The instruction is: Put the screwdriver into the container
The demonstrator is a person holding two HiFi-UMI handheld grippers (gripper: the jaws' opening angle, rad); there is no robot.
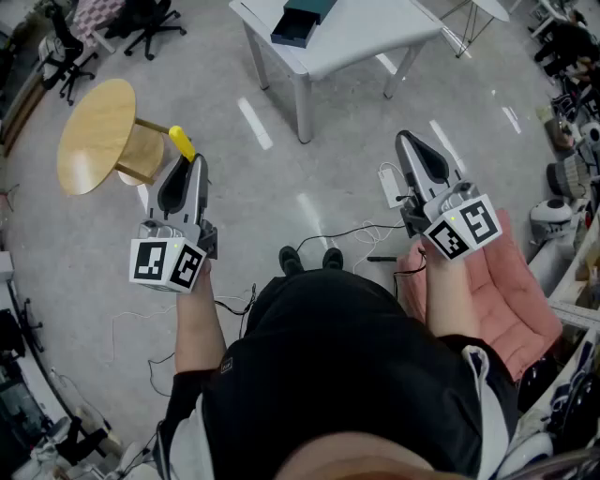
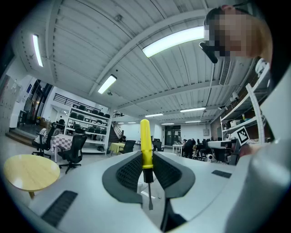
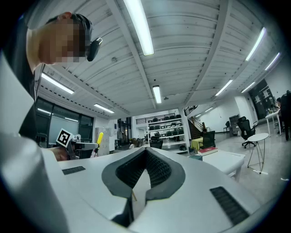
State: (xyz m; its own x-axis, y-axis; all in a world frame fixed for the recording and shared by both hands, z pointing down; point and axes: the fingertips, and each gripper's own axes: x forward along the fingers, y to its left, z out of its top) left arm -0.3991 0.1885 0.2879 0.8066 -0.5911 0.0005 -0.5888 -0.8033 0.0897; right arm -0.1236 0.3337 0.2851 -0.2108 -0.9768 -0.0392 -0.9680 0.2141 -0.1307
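Observation:
A screwdriver (image 1: 181,142) with a yellow handle is clamped in my left gripper (image 1: 194,159), which I hold up at the left. In the left gripper view the screwdriver (image 2: 145,145) stands upright between the shut jaws of the left gripper (image 2: 145,157), with its thin metal shaft pointing down toward the camera. My right gripper (image 1: 405,139) is raised at the right, and in its own view the right gripper (image 3: 146,151) is shut with nothing in it. A dark blue open container (image 1: 300,23) sits on the white table (image 1: 366,37) ahead.
A round wooden side table (image 1: 94,136) stands left of the left gripper. Office chairs (image 1: 150,23) are at the far left. A pink cushioned seat (image 1: 511,295) is at the right. Cables (image 1: 361,232) and a white adapter (image 1: 389,185) lie on the grey floor.

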